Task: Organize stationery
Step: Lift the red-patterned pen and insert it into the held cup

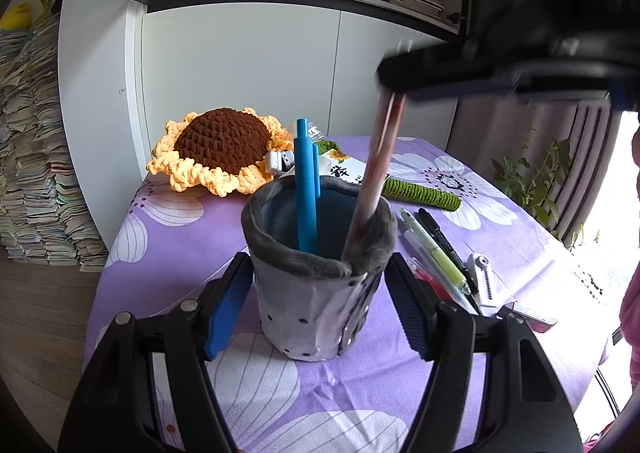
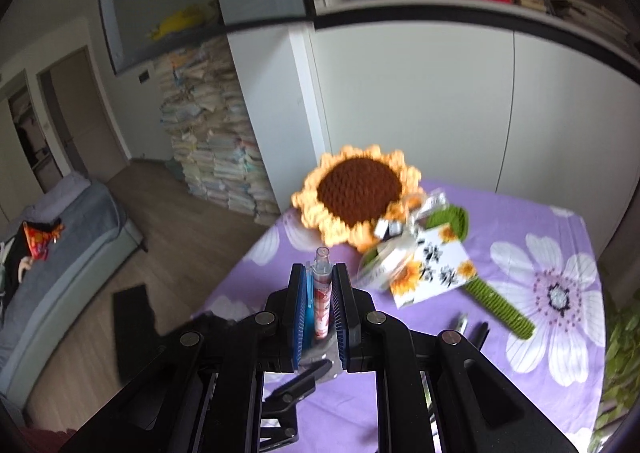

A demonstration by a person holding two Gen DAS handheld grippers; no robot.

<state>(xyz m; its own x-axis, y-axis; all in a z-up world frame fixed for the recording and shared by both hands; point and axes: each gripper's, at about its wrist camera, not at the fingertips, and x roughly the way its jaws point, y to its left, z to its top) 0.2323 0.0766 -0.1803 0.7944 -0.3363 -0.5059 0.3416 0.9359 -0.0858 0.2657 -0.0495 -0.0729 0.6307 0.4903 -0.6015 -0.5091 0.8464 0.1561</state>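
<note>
Left tongs (image 1: 316,305) wide around one cup (image 1: 316,277), two blue pens (image 1: 306,189) inside; right tongs (image 2: 322,301) gripping one patterned pen (image 2: 322,293).

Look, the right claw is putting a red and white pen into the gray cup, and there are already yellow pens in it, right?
Nearly. The pens already in the gray cup are blue, not yellow, as the left wrist view shows. The right claw does hold the red and white pen going into it.
</note>
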